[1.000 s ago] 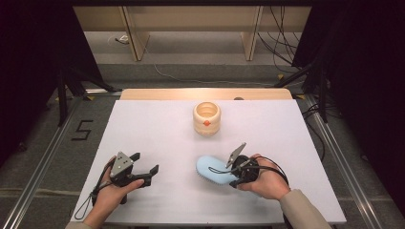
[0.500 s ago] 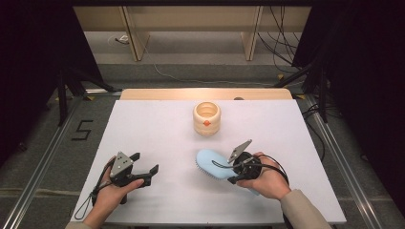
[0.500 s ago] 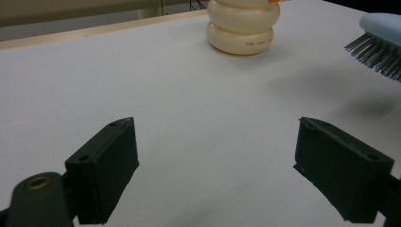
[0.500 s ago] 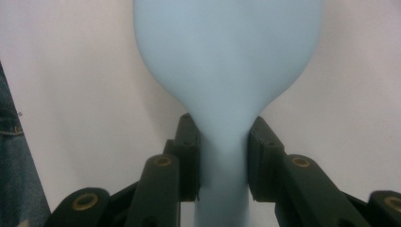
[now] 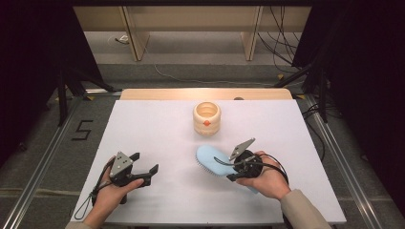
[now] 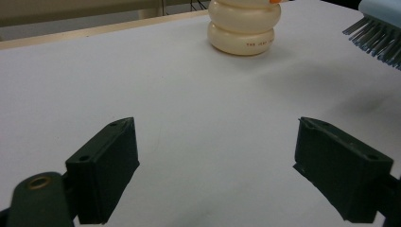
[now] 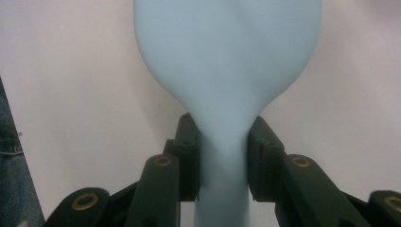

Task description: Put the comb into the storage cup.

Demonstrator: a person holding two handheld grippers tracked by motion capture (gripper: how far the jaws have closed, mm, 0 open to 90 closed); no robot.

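Observation:
A light blue hairbrush (image 5: 210, 158) is held just above the white table, bristles facing down and to the left. My right gripper (image 5: 232, 169) is shut on its narrow handle (image 7: 223, 156), one pad pressing on each side. The brush's wide back (image 7: 227, 47) reaches away from the jaws, and its bristles (image 6: 376, 40) show at the upper right of the left gripper view. My left gripper (image 5: 145, 166) rests at the front left of the table, open with nothing between its jaws, its pads (image 6: 108, 163) wide apart. A cream ribbed cup (image 5: 207, 118) with an orange dot stands upright at the centre back.
The white table top (image 5: 157, 129) has a wooden strip (image 5: 205, 93) along its far edge. Metal rails (image 5: 43, 157) run along both sides, and dark stands and cables sit beyond the corners. A number five is marked on the floor (image 5: 82, 130) to the left.
The right gripper has tipped the brush slightly, so its head sits a little further left and lower than a second ago. The left gripper has stayed where it was.

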